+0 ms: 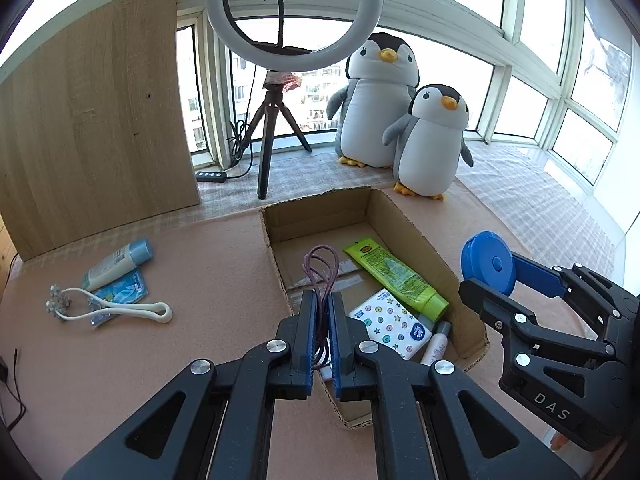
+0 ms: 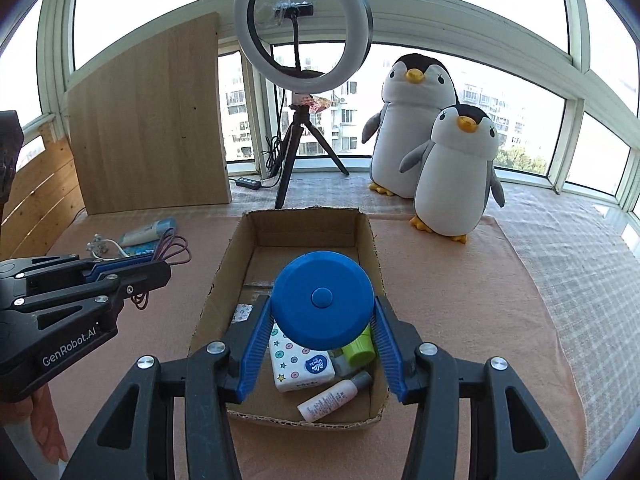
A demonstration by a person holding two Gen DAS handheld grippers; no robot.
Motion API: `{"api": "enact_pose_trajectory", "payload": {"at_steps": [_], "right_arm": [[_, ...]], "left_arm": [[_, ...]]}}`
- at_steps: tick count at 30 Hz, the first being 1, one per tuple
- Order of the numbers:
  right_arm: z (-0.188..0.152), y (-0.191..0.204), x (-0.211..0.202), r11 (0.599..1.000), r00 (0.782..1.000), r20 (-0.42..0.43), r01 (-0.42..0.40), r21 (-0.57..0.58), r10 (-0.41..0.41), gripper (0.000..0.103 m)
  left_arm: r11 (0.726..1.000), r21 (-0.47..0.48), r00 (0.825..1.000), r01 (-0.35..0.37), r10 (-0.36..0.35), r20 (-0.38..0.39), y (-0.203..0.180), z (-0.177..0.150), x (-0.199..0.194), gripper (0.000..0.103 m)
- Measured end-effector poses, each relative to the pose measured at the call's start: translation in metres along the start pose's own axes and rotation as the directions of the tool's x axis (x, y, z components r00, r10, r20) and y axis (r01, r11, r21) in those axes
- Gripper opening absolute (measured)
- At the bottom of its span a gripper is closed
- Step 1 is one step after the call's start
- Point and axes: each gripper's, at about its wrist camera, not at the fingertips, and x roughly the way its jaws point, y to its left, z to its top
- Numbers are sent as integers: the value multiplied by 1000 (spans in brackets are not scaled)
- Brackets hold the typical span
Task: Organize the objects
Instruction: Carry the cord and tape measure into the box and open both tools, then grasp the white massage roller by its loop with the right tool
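A bundle of purple hair ties [image 1: 321, 276] is pinched between the pressed-together left tongs [image 1: 321, 312], held above the near left edge of the cardboard box [image 1: 404, 216]. A round blue case [image 2: 322, 306] is clamped by the right tongs [image 2: 320, 320] directly over the box. Beneath these tongs, inside the box, a green tube [image 1: 394, 276], a patterned tissue pack [image 1: 390, 322] and a small white bottle [image 2: 334, 396] are seen. Well left of the left tongs, a white roller massager [image 1: 108, 310], a blue-capped tube [image 1: 118, 266] and what appears to be a blue sachet [image 1: 120, 290] are laid on the surface [image 1: 200, 264].
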Motion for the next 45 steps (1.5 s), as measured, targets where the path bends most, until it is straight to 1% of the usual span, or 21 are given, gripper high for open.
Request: {"api": "enact_pose_trajectory", "payload": {"at_steps": [5, 7, 8, 9, 10, 11, 12, 14, 16, 20, 22, 26, 30, 32, 33, 36, 38, 40, 42, 45], "right_arm": [[3, -6, 6, 1000, 1000, -5, 6, 0, -6, 46], [4, -8, 9, 1000, 1000, 1, 14, -1, -14, 47], [3, -8, 13, 1000, 1000, 2, 21, -2, -21, 53], [2, -9, 20, 1000, 1000, -15, 28, -8, -28, 64], [0, -9, 31, 999, 997, -64, 37, -15, -38, 75], [-3, -11, 35, 999, 995, -88, 37, -10, -37, 75], [-6, -13, 33, 1000, 996, -84, 28, 2, -27, 75], [-11, -14, 26, 999, 996, -76, 39, 8, -38, 75], [-16, -13, 23, 999, 995, -85, 52, 10, -51, 75], [-17, -2, 19, 999, 995, -85, 53, 9, -52, 75], [-14, 9, 19, 999, 996, -81, 36, 4, -36, 75], [-5, 51, 24, 998, 996, -84, -22, -55, 18, 75], [-2, 114, 43, 983, 988, -128, -110, -145, 92, 75], [-4, 146, 58, 970, 976, -166, -167, -177, 138, 75], [-5, 163, 66, 963, 970, -187, -191, -192, 155, 75], [-10, 209, 90, 936, 961, -216, -230, -265, 175, 75], [-13, 234, 116, 914, 953, -268, -232, -333, 144, 75], [-11, 252, 139, 890, 956, -267, -226, -395, 124, 75], [-9, 267, 165, 858, 954, -288, -219, -464, 87, 75], [-4, 280, 196, 810, 958, -280, -213, -547, 63, 75]], "left_arm": [[1000, 1, 1000, 22, -22, 11, -7, 15, 14, 6], [998, -13, 998, 55, -54, 33, -8, 21, 18, 7], [998, -20, 997, 52, -51, 50, -9, 22, 22, 25], [999, -23, 999, 23, -22, 40, -8, 22, 31, 68], [1000, -25, 1000, -9, 9, 14, -6, 22, 37, 84], [999, -30, 999, -32, 32, 6, -2, 20, 39, 93], [999, -35, 999, -32, 32, 15, 4, 17, 36, 93], [999, -37, 999, -32, 33, 12, 15, 9, 32, 93], [998, -39, 999, -53, 52, -6, 27, -1, 29, 93], [997, -39, 996, -66, 64, -63, 48, -27, 24, 93], [997, -44, 995, -66, 63, -73, 60, -41, 16, 93], [993, -78, 993, -84, 77, -84, 92, -69, -6, 93], [984, -123, 989, -131, 121, -82, 136, -94, -35, 94], [977, -156, 988, -143, 132, -78, 161, -107, -50, 94], [972, -171, 986, -159, 148, -74, 174, -113, -58, 94], [954, -224, 980, -199, 188, -73, 213, -132, -79, 95], [939, -265, 976, -219, 206, -76, 237, -143, -91, 95], [925, -290, 969, -248, 232, -88, 257, -152, -102, 95], [910, -308, 961, -277, 259, -97, 273, -156, -115, 95], [894, -317, 949, -315, 302, -91, 291, -154, -136, 95]]}}
